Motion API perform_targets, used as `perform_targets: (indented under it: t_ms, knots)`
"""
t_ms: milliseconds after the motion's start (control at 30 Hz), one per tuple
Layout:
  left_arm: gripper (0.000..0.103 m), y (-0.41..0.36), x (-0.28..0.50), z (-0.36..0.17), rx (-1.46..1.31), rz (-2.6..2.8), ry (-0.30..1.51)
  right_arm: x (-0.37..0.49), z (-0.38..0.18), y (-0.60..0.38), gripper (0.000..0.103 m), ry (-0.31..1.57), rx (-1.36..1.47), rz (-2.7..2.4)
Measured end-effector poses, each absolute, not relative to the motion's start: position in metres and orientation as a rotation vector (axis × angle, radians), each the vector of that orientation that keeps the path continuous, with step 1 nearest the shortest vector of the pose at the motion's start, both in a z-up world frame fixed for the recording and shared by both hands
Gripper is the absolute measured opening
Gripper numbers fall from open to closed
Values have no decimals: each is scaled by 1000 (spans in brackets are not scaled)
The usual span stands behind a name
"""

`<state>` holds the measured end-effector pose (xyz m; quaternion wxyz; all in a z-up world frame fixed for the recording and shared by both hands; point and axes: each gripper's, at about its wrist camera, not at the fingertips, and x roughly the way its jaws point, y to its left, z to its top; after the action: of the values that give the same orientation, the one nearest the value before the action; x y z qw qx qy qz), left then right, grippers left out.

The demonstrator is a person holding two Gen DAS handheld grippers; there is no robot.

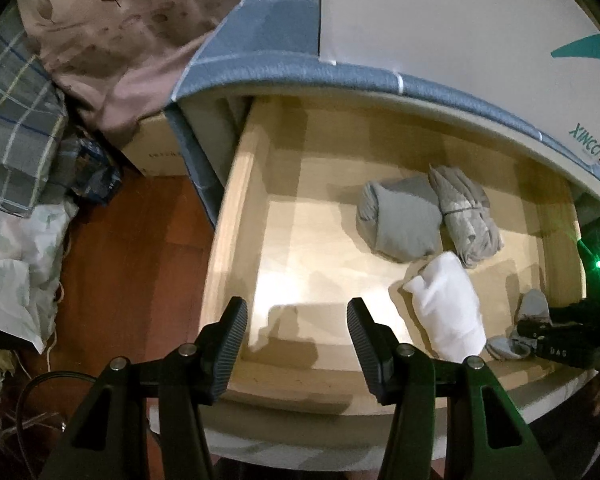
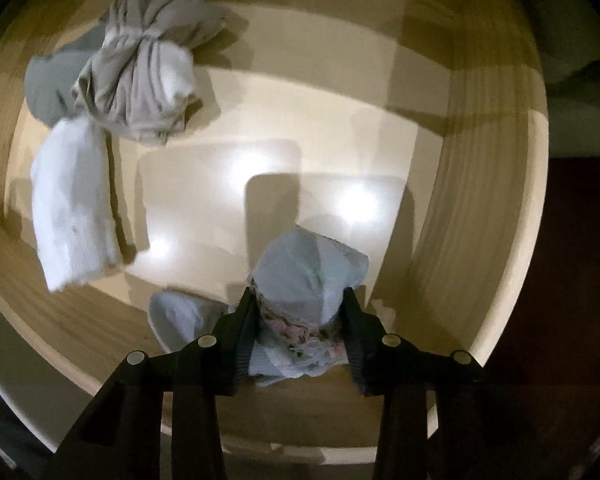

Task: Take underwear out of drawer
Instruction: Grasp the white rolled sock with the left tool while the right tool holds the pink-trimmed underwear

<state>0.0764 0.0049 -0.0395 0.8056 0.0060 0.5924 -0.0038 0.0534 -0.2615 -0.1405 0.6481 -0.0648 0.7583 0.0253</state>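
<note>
Right wrist view alone shows the right hand-held gripper [image 2: 300,312] apparently pinching pale-blue underwear [image 2: 300,276]; left hand-held gripper [image 1: 298,320] spread above the drawer [image 1: 236,184].

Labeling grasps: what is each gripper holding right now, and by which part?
Right gripper: fingers closed on the light blue underwear, pinching its bunched middle, near the floral trim. Left gripper: open, holding nothing.

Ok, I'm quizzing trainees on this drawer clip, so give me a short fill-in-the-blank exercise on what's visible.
1. The right gripper is closed on a light ____ garment.
2. The left gripper is open and holds ____.
3. The white roll lies inside the wooden ____.
4. Besides the gripped piece, ____ bundles lie in the drawer.

Missing words: blue; nothing; drawer; three
</note>
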Motion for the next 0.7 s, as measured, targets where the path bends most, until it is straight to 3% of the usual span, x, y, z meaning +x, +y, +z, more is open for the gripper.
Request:
perform_targets:
  t_ms: [400, 700]
  knots:
    - [53, -41, 74, -39, -33, -161, 1354, 37, -148, -227, 36, 1720, -147, 86]
    - [53, -94, 88, -56, -99, -237, 1426, 43, -126, -260, 36, 1714, -120, 107]
